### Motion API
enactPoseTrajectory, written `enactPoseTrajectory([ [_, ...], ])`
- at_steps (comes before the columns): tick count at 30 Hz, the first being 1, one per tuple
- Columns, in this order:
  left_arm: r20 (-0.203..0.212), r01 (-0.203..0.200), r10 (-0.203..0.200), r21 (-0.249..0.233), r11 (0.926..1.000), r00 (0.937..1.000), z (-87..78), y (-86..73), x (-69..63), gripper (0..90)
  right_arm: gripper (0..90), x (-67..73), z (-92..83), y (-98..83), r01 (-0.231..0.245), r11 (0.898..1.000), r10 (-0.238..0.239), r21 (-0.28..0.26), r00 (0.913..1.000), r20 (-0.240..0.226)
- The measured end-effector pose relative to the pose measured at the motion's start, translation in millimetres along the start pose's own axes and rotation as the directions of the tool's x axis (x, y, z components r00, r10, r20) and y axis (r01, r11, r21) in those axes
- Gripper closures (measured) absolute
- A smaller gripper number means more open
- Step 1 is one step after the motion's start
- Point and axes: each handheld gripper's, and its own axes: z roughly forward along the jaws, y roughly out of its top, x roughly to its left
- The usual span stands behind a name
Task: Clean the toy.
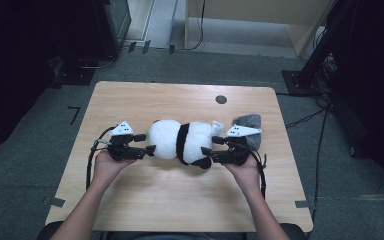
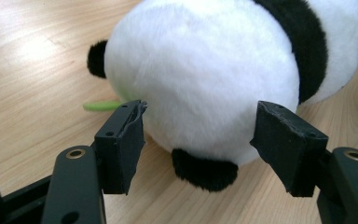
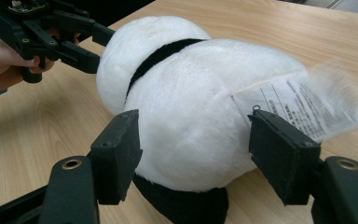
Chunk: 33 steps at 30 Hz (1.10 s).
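A black and white panda plush lies on its side in the middle of the wooden table. My left gripper comes in from the left at its head end. In the left gripper view the pad tips press into the white head on either side, with my left gripper shut on it. A green strip sticks out beside the head. My right gripper is at the rear end. Its jaws stand open around the white rump, near the sewn label.
A grey fuzzy object lies just behind my right gripper. A round dark hole sits near the table's far edge. Bare wood lies in front of the plush and to both sides. Cables trail from both grippers.
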Motion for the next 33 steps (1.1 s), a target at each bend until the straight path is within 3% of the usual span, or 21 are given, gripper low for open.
enactPoseTrajectory([
  [6, 0.018, 0.014, -0.014, -0.001, 0.9999, 0.9997, 1.6, 7.4, 2.8, 33.4, 32.9, 0.3, -0.7, 1.2, 0.032, 0.999, -0.031, -0.012, 0.9989, 0.036],
  [9, 0.013, -0.009, 0.009, 0.001, 1.0000, 0.9999, 3.8, 12.0, 4.6, 33.2, 32.6, -1.1, -0.1, 4.0, 0.035, 0.999, -0.035, -0.006, 0.9987, 0.039],
  [20, 0.043, -0.009, 0.010, -0.020, 0.9998, 0.9990, 16.9, 25.1, 15.6, 32.5, 32.0, -0.8, 12.8, 9.8, 0.056, 0.998, -0.057, 0.021, 0.9967, 0.057],
  [25, 0.049, 0.004, -0.004, -0.002, 1.0000, 0.9988, 24.4, 19.7, 20.5, 25.3, 28.1, 1.1, 17.4, 8.0, 0.064, 0.997, -0.066, 0.032, 0.9964, 0.053],
  [27, 0.028, 0.011, -0.011, 0.011, 0.9999, 0.9995, 28.7, 18.2, 20.8, 13.0, 26.1, 2.3, 20.6, 6.5, 0.066, 0.997, -0.069, 0.040, 0.9959, 0.060],
  [31, 0.049, 0.013, -0.014, 0.008, 0.9999, 0.9987, 31.9, 15.7, 22.1, 11.6, 23.5, 3.6, 23.4, 5.0, 0.057, 0.997, -0.060, 0.045, 0.9953, 0.076],
  [33, 0.070, 0.049, -0.050, 0.016, 0.9987, 0.9962, 32.3, 14.0, 24.4, 11.7, 22.8, 2.3, 23.1, 4.6, 0.037, 0.998, -0.041, 0.048, 0.9965, 0.073],
])
